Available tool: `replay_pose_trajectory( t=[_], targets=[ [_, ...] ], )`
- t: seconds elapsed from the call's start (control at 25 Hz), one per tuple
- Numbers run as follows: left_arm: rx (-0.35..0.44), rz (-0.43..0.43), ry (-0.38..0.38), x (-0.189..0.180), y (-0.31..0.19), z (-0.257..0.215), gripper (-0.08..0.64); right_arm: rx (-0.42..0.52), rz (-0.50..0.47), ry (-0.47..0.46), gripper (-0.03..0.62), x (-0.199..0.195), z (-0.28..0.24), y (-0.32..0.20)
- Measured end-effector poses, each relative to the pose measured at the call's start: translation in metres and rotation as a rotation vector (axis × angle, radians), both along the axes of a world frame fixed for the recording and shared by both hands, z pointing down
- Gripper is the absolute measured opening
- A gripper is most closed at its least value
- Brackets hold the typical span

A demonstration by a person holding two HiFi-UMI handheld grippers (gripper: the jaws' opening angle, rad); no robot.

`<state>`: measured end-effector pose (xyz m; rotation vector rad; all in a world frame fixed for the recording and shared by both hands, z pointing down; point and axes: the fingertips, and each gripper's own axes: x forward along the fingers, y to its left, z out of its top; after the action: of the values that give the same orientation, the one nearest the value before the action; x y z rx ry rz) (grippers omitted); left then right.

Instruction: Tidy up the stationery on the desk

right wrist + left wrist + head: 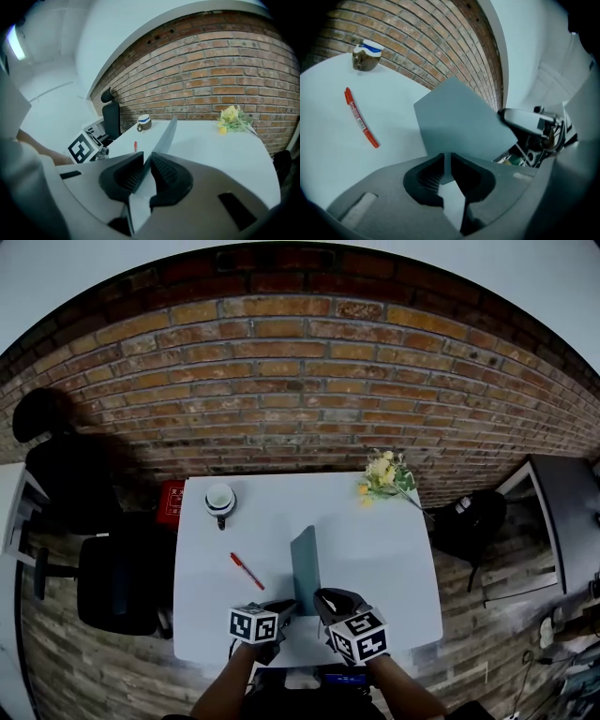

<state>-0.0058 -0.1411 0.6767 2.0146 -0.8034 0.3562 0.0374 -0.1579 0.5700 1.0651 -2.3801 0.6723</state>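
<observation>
Since the office chair (117,582) and the red box (171,502) sit off the left edge of the white desk (384,559), I take them as no part of the job. A cup (220,500) stands at the desk's far left corner, out of the working space; nearer, a red pen (247,570) lies loose at a slant, apart from everything, and I judge it not yet tidied. The left gripper (449,171) has its jaws clamped on the near edge of a thin blue-grey notebook (306,568) (notebook or folder, cannot tell), which stands on edge at the desk's front middle and runs away from the person; whether its lower edge touches the desk I cannot tell. The right gripper (146,173) pinches the same near edge just beside the left, jaws closed on it; two grips probably because a thin flat thing held upright by one would flop or twist. Yellow flowers (382,474) lie at the far right corner, well apart.
</observation>
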Motion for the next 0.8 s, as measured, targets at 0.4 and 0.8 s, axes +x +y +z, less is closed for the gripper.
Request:
replay_pose_trajectory(
  t=[0.4, 0.8],
  targets=[
    [0.152, -0.130, 0.055, -0.031, -0.071, -0.095, 0.060, 0.026, 0.001, 0.020, 0.057, -0.032, -0.006, 0.004],
    [0.019, -0.085, -0.115, -0.010, -0.099, -0.088, 0.259, 0.026, -0.002, 0.002, 0.054, -0.051, -0.007, 0.007]
  ],
)
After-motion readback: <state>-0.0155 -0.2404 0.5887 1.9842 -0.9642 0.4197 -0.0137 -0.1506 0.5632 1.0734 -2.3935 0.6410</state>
